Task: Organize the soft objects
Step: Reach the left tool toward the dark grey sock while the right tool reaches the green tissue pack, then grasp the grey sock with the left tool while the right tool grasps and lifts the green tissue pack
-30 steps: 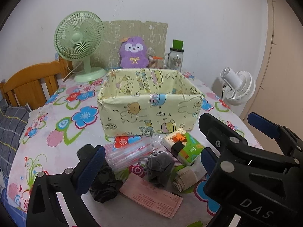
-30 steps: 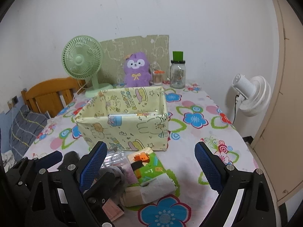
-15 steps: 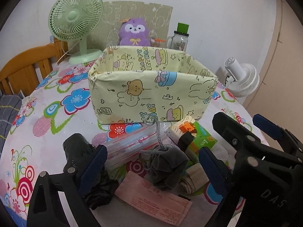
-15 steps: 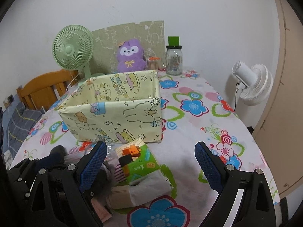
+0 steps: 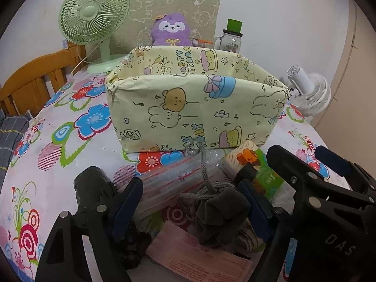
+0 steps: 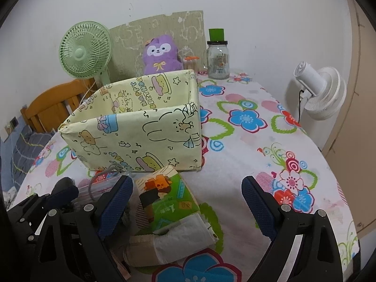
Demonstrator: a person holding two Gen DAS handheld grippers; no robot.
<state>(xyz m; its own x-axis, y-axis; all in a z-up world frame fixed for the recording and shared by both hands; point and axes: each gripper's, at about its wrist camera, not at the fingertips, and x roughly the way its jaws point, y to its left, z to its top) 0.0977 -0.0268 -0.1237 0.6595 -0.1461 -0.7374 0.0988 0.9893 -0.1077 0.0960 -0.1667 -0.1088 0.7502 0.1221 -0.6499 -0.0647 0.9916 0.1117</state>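
A yellow cartoon-print box [image 5: 195, 108] stands open on the flowered table; it also shows in the right wrist view [image 6: 141, 131]. In front of it lies a pile: a grey drawstring pouch [image 5: 218, 213], a clear packet [image 5: 169, 183], a green tissue pack [image 6: 169, 197], a beige roll [image 6: 141, 251], a black bundle [image 5: 94, 185] and a pink paper [image 5: 199, 256]. My left gripper [image 5: 190, 209] is open, its jaws either side of the grey pouch. My right gripper [image 6: 185, 206] is open and empty around the tissue pack.
At the back stand a green fan [image 5: 94, 21], a purple plush [image 5: 171, 30] and a glass jar [image 5: 231, 37]. A white fan [image 6: 319, 94] is off the table's right edge. A wooden chair back [image 5: 37, 80] is at left.
Both grippers have moved forward and lower toward the pile. My left gripper's jaws have narrowed and now flank the grey pouch. The right stays wide open.
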